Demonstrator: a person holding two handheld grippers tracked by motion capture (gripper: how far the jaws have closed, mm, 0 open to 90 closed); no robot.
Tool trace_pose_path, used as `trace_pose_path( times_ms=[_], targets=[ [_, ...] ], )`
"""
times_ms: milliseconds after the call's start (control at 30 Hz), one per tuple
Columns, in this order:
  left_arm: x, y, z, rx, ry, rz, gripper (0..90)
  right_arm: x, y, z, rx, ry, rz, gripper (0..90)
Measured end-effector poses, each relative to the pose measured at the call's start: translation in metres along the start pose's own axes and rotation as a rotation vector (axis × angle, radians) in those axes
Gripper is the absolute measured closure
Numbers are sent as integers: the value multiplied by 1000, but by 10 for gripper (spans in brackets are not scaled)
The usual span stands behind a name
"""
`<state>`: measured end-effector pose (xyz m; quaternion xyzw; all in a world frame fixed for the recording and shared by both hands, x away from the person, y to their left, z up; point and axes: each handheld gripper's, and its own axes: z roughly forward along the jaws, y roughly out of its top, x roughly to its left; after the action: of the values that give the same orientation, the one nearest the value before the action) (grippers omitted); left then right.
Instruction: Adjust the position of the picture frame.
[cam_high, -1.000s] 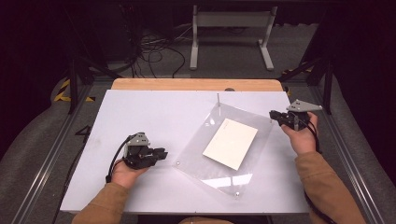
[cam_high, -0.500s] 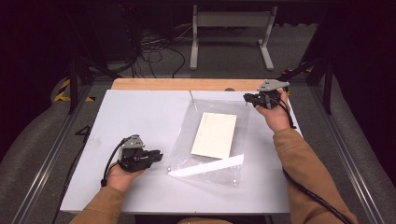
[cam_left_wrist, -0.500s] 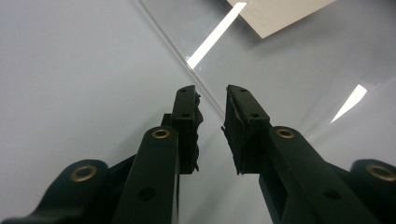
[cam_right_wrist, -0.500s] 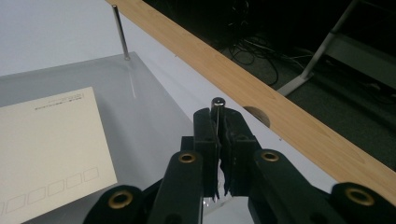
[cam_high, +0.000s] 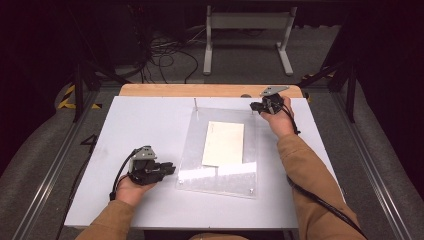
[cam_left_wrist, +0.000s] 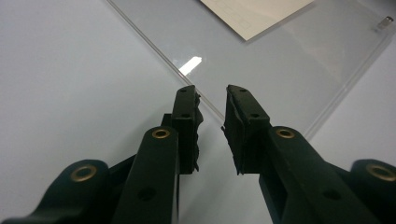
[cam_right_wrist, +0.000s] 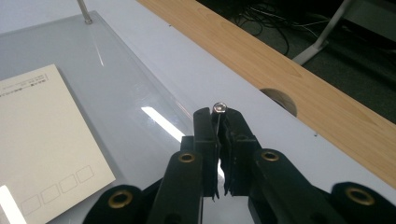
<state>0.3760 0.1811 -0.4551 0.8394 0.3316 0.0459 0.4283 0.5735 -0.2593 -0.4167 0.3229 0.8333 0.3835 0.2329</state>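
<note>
I count one clear sheet (cam_high: 220, 150) on the table (cam_high: 150, 125), with one card (cam_high: 224, 143) on it. Metal pins at its corners: three that I can make out, one far left (cam_high: 195, 103), one near right (cam_high: 251, 190), and one in the right gripper (cam_right_wrist: 218, 112) at the far right. Two grippers in all, the left (cam_high: 167, 169) near.

text: printed line and boxes on card (cam_right_wrist: 42, 140) | too small to read
</note>
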Motion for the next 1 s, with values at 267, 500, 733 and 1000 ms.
trace_pose_path(
  times_ms=[267, 500, 733, 1000],
  targets=[
    [-1, 0, 3, 10, -8, 12, 738, 5, 2, 13, 18, -11, -15, 836],
    [-1, 0, 1, 3, 4, 19, 737, 10, 11, 9, -31, -27, -9, 741],
    [-1, -1, 0, 8, -8, 14, 729, 11, 15, 8, -37, -41, 35, 640],
    [-1, -3, 3, 24, -8, -17, 716, 7, 2, 19, 4, -1, 111, 779]
  ],
)
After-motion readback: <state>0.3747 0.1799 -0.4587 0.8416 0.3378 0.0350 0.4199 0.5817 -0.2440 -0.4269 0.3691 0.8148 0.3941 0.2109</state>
